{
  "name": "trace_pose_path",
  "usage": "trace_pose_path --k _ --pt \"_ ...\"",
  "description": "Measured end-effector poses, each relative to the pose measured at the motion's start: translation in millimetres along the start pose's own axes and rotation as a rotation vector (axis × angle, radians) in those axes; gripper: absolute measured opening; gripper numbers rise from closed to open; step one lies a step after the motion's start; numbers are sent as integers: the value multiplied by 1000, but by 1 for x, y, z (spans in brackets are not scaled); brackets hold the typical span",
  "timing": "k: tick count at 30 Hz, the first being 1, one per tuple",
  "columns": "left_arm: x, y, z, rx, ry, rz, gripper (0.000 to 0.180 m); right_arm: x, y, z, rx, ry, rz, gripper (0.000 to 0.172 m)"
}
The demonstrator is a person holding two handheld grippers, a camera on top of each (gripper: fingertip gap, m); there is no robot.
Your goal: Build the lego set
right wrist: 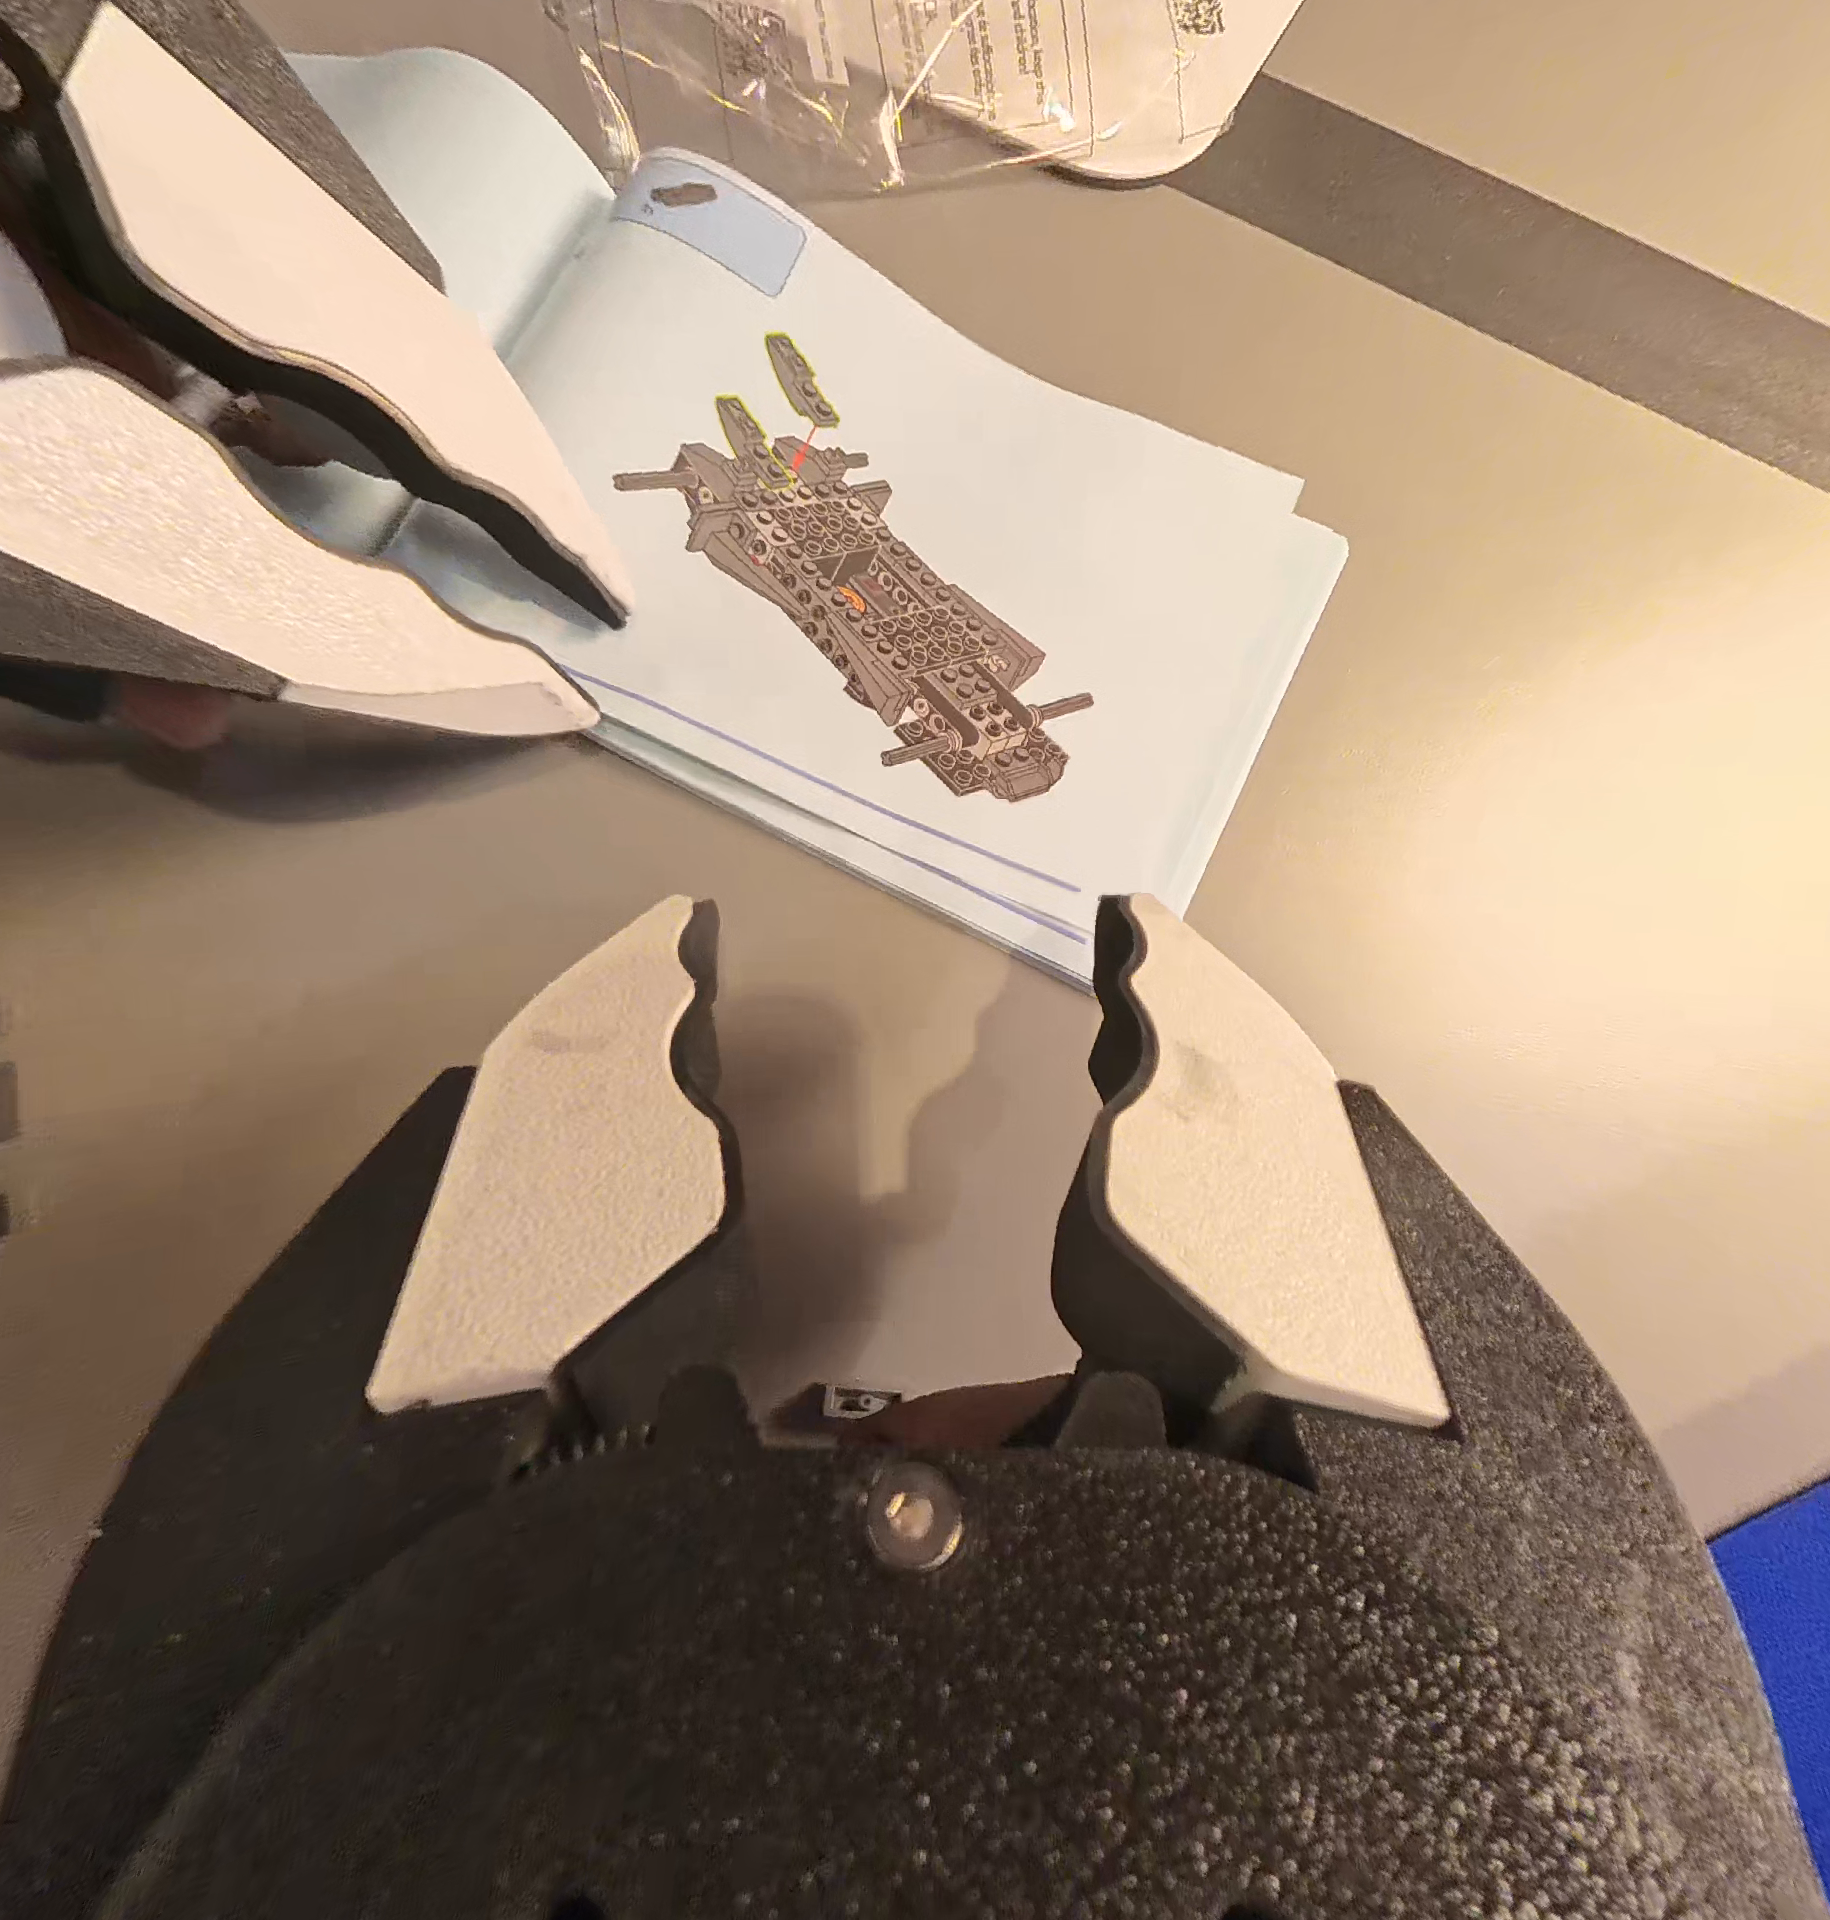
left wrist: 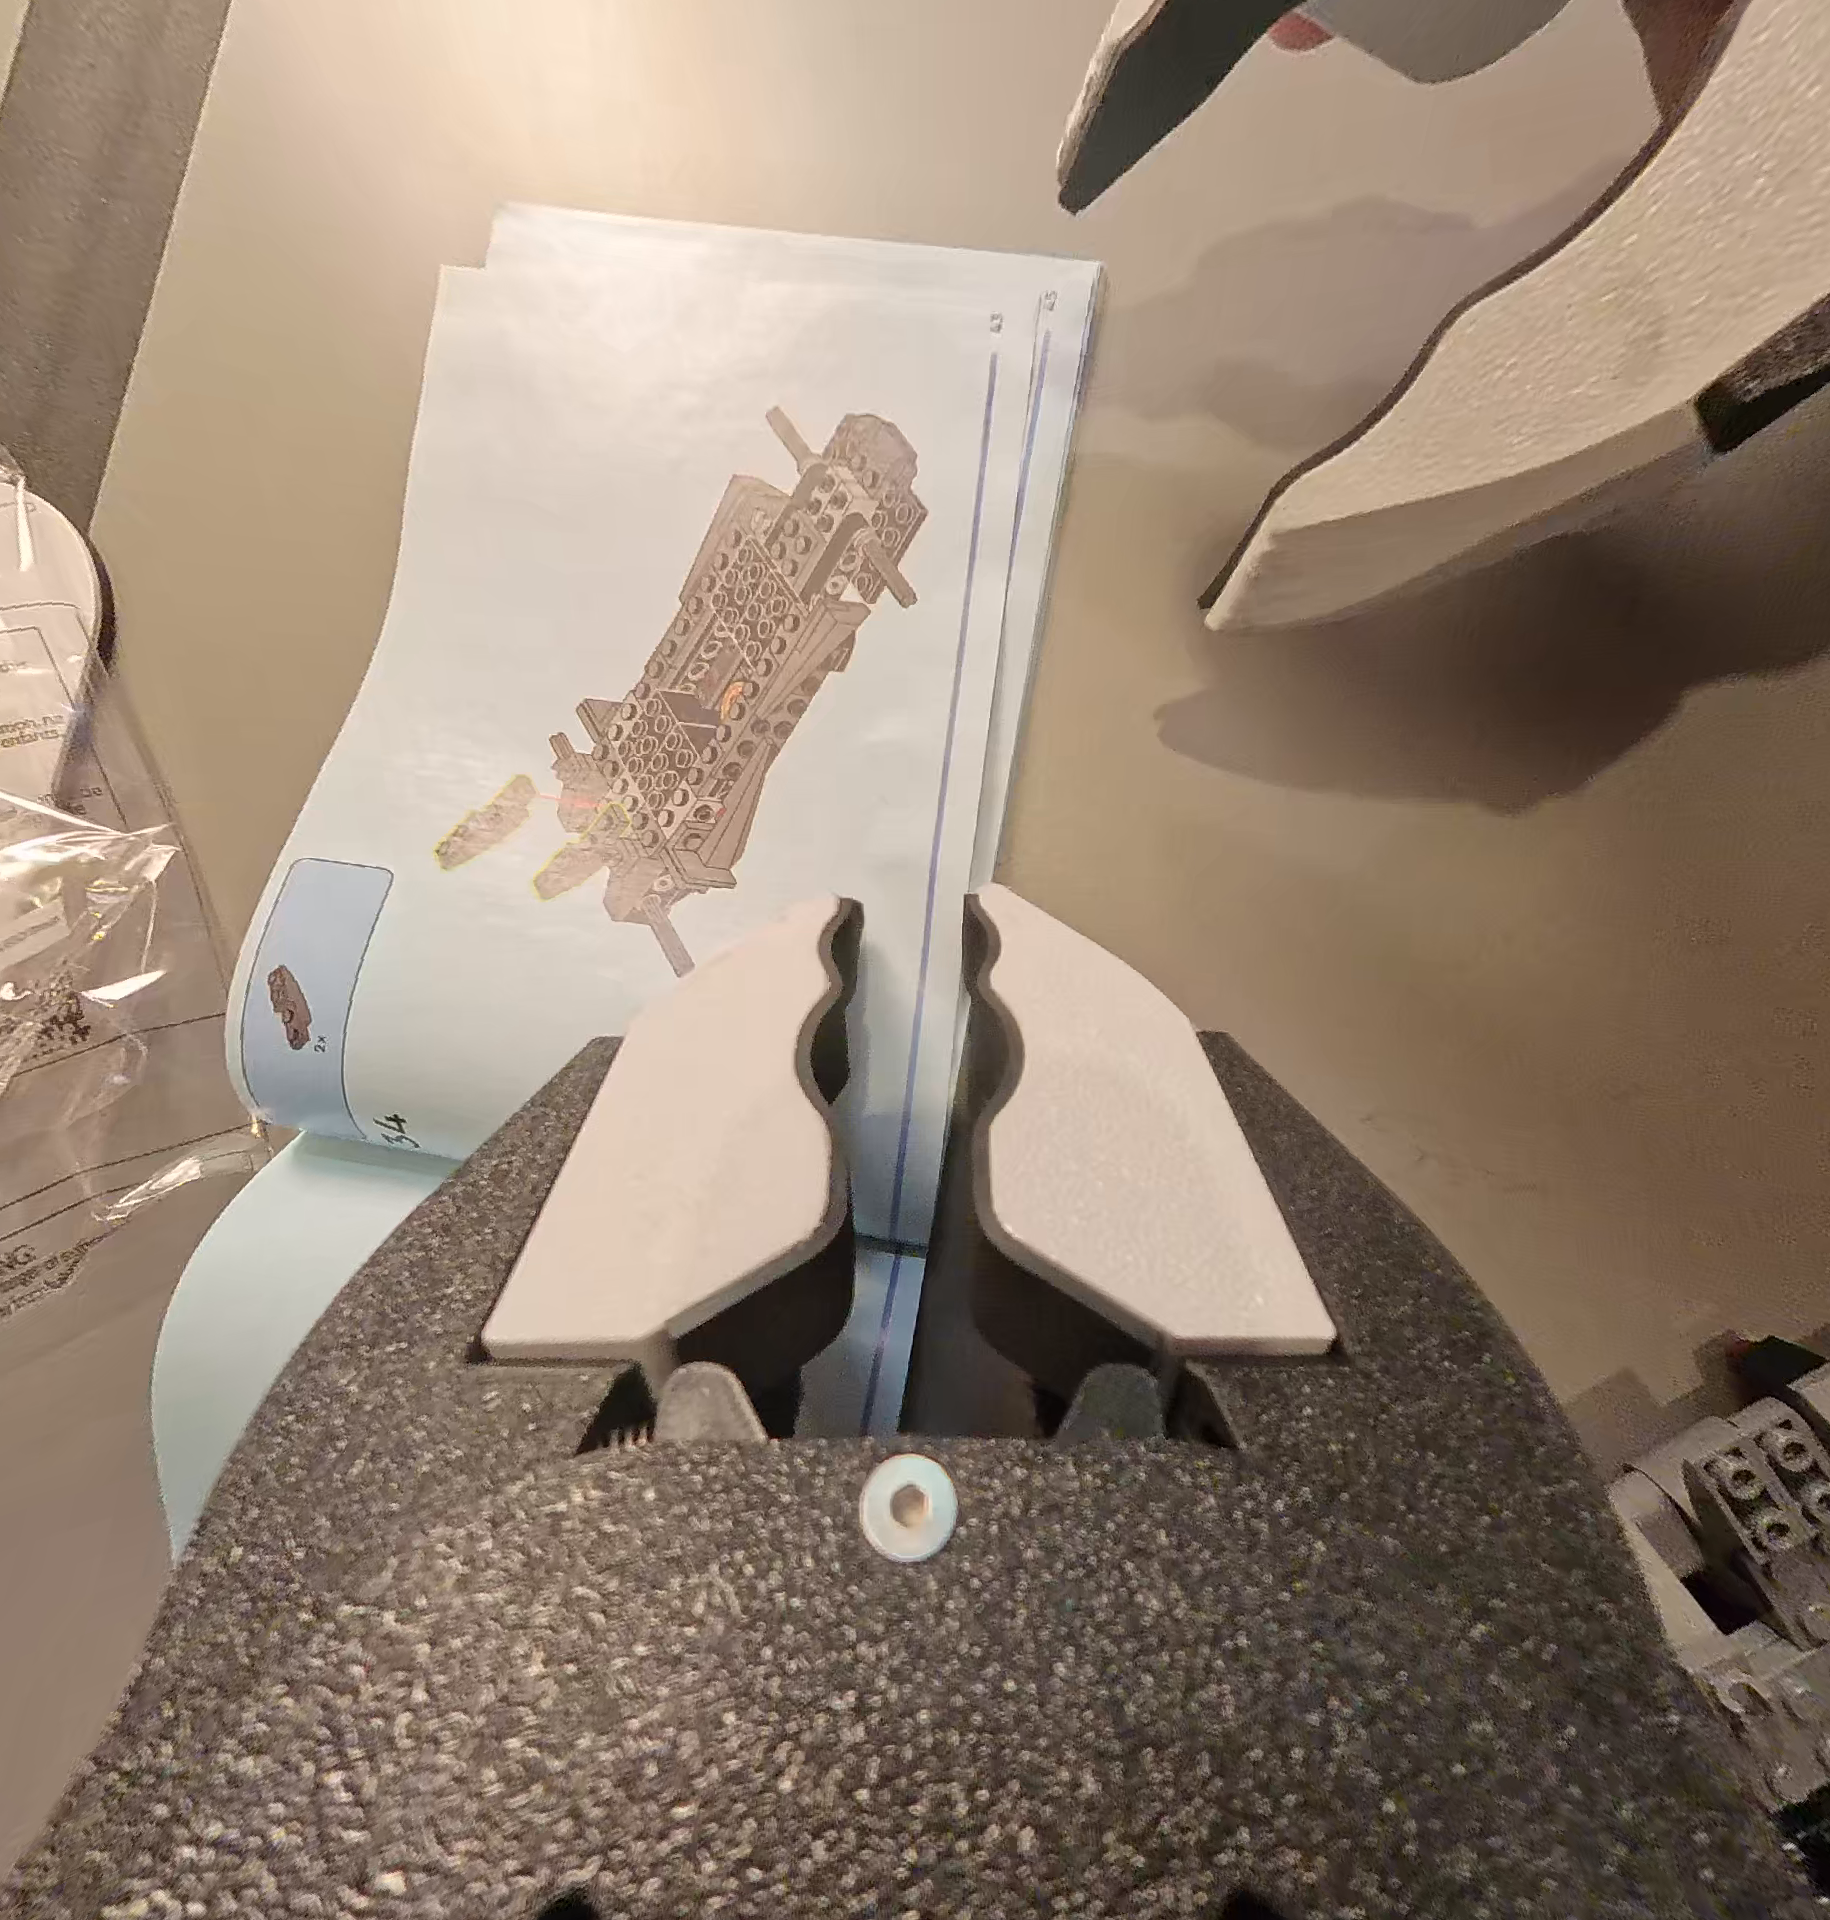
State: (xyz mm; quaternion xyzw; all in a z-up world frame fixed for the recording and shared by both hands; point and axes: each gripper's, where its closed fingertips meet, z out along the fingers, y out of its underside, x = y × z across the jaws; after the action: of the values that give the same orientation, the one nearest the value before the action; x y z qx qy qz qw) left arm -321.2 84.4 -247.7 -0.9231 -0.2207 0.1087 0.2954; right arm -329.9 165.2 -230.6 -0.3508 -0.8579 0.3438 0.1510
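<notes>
An open light-blue instruction booklet (left wrist: 682, 520) lies on the tan table (left wrist: 1410, 935), its page showing a grey brick model. My left gripper (left wrist: 911, 914) straddles the booklet's right-hand edge. The page edge stands between its fingers, with a gap still visible beside the left pad (left wrist: 838, 987), so the pads do not press on it. In the right wrist view this gripper (right wrist: 594, 665) has one finger over the page and one at the booklet's (right wrist: 1046, 520) edge. My right gripper (right wrist: 906, 914) is open and empty over the bare table by the booklet's near corner. It also shows in the left wrist view (left wrist: 1150, 405).
Crumpled clear plastic bags (left wrist: 38, 831) lie left of the booklet and also show in the right wrist view (right wrist: 890, 83). A grey brick model (left wrist: 1763, 1558) sits at the lower right. A dark strip (right wrist: 1513, 260) runs along the table's far side. A blue surface (right wrist: 1804, 1662) lies at the lower right.
</notes>
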Motion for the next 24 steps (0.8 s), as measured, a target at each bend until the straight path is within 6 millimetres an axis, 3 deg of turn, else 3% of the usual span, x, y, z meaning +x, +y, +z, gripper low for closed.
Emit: trace_pose_path --k 24 --pt "-19 6 -23 -27 -108 -46 15 8 5 10 -30 64 -15 69"
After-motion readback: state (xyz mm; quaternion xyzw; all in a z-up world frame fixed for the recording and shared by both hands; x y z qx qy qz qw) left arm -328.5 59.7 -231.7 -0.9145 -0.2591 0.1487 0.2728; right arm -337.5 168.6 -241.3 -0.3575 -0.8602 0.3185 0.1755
